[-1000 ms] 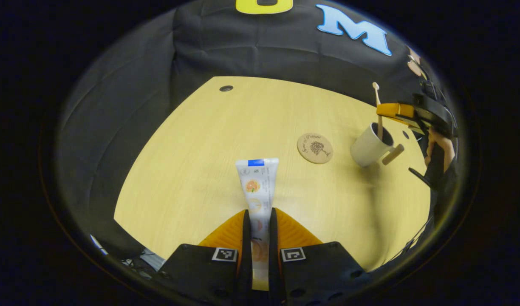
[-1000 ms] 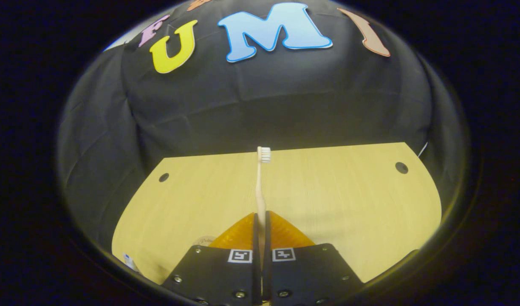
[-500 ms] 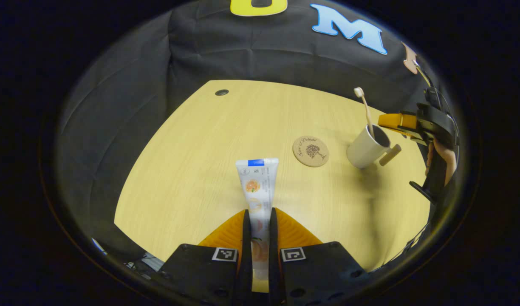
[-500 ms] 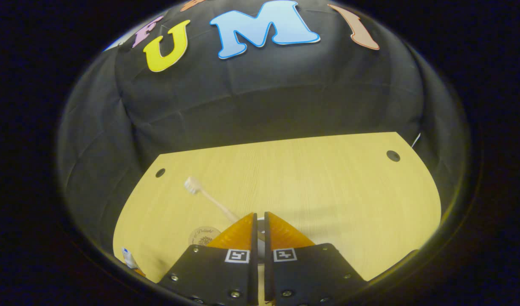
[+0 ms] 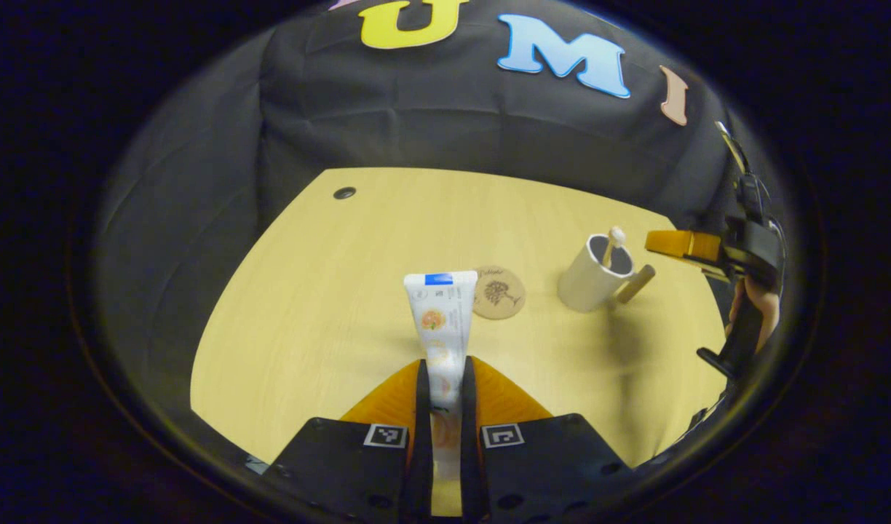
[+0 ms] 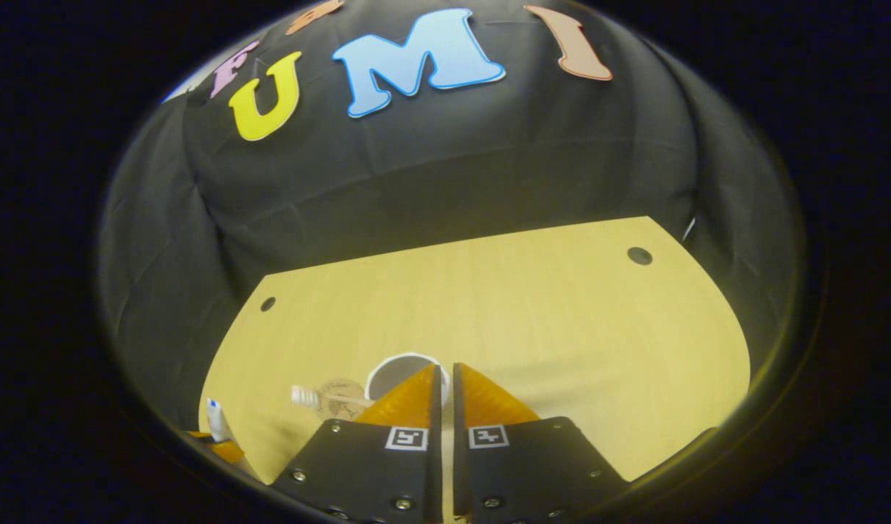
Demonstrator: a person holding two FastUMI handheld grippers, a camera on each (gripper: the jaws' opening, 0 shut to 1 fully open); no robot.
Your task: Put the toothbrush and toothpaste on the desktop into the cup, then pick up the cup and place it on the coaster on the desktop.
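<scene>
In the left gripper view, the left hand-held gripper pinches the toothpaste between both fingers, the tube held above the bench with its flat crimped end pointing away from the camera. Beyond the tube lies the round coaster, flat on the bench, and just beside it stands the cup, apart from the coaster, its handle turned toward the right hand-held gripper. The toothbrush stands in the cup, leaning on the rim with its bristle head just above it. The right hand-held gripper hovers near the cup (a hand grips its handle), and in the right gripper view its fingers sit nearly pressed together with a thin gap and nothing between them, above the cup's rim.
</scene>
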